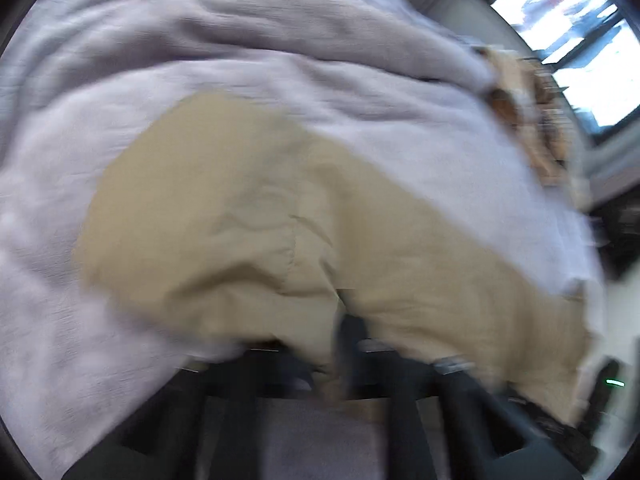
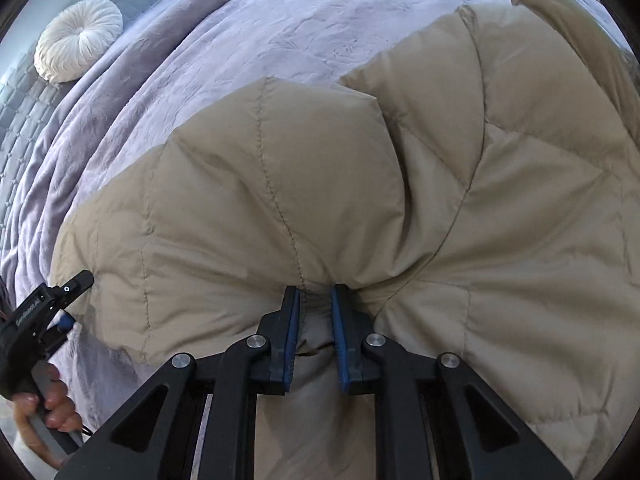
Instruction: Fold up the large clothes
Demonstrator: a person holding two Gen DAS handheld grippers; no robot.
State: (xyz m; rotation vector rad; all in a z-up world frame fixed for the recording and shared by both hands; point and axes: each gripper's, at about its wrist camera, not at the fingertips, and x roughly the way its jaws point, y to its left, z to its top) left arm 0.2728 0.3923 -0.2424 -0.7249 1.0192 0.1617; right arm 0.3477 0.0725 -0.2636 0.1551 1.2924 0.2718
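Right wrist view first: our right gripper (image 2: 315, 300) has its blue-padded fingers (image 2: 293, 320) pinching a bunched ridge of the tan quilted jacket (image 2: 400, 184), the pads pressing the fabric from both sides along a stitched seam. The jacket lies spread on the lavender bedspread (image 2: 240, 40) of the bed, puffy and creased, with its near edge gathered toward us. At the left of this view our left gripper (image 2: 76, 284) sits against the jacket's far-left edge, its handle held in a hand (image 2: 56, 404); from here we cannot see how its fingers stand.

In the left wrist view everything is smeared by motion, but the left gripper (image 1: 340, 340) shows its dark fingers drawn together at the jacket's (image 1: 248, 216) edge, seemingly with cloth bunched around them.

To do this fold well, we judge both grips should hold several layers firmly, lift evenly so the padded cloth does not slip, and carry the edge over in one sweep.

Both grippers point steeply down at the bed, side by side. A round white cushion (image 2: 78, 42) rests well apart at the headboard end.
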